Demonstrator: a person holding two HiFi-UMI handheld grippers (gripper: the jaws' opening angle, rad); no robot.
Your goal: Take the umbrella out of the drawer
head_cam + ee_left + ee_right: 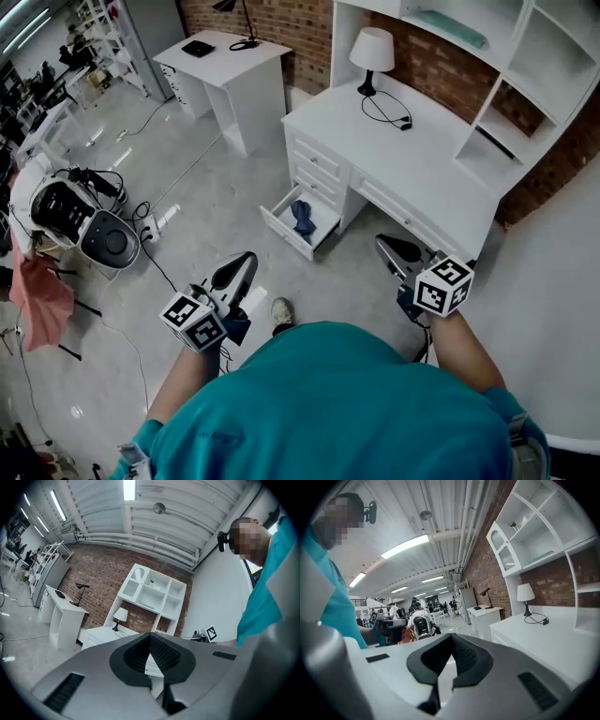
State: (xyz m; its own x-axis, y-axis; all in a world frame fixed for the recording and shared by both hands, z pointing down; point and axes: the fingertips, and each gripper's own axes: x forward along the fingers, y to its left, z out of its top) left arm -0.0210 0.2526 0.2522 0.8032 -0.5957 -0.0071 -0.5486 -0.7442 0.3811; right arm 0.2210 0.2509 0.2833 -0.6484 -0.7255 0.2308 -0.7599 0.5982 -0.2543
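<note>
Seen from above, a person in a teal top stands facing a white table set against a brick wall. The lowest drawer on the table's left side is already pulled open, so its contents show: a dark blue folded umbrella lies inside, untouched. Both tools are held out in front of the body, well short of the drawer, probably in readiness to reach for it. The left gripper has its jaws clenched together with nothing between them. The right gripper is the same — jaws closed, empty. Either would need to spread its jaws before taking the umbrella. A lamp stands on the table.
</note>
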